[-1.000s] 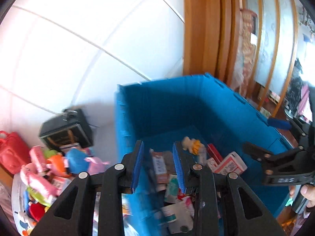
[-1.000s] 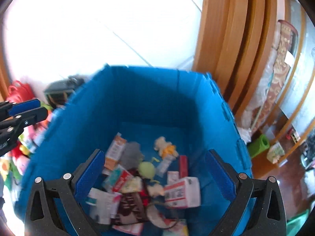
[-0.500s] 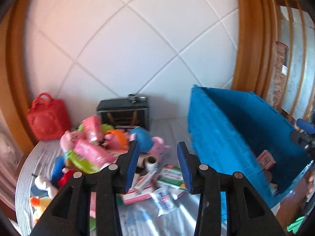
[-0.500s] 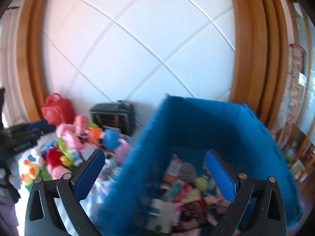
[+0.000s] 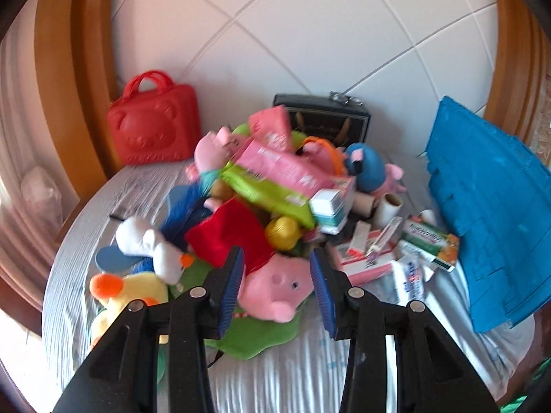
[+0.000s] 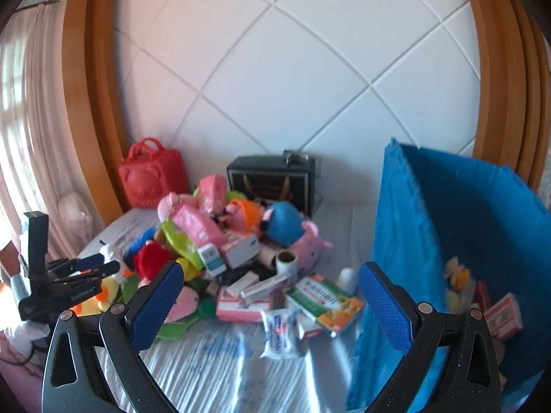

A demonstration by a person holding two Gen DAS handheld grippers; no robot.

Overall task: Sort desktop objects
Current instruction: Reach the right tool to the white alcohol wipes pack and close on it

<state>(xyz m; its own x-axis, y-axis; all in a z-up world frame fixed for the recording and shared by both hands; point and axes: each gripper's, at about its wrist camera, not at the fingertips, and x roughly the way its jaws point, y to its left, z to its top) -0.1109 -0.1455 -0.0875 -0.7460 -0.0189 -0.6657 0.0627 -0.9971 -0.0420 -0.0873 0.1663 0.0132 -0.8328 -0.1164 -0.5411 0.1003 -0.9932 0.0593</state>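
Left wrist view shows us the table (image 5: 292, 375) under its pale ribbed cloth, and we use the blue crate (image 5: 489, 213) standing on it as our landmark. Largest after the crate is the heap of toys and packets (image 5: 275, 186) piled to its left, with a red bear-faced case (image 5: 153, 122) and a black box (image 5: 323, 120) behind the heap against the wall. At the near edge of the heap, well left of the crate, lies a pink plush pig (image 5: 279, 285) on a green felt piece. Between heap and crate, flat cartons lie scattered, among them a green-and-orange box (image 6: 325, 301) and a small white sachet (image 6: 279, 332) just beside the crate's wall.

Our left gripper (image 5: 277, 284) hangs partly open with the pig framed between its blue pads, holding nothing; whether the pads touch the plush we cannot tell. Our right gripper (image 6: 268, 303) is spread wide over the cartons and is likewise empty.

We judge the pig to be light, soft and squashy, so it should compress rather than slip; pinching across the head or body looks safest. The cartons seem light but stiff and low-lying, best taken across their narrow edges. The sachet looks slick and floppy.
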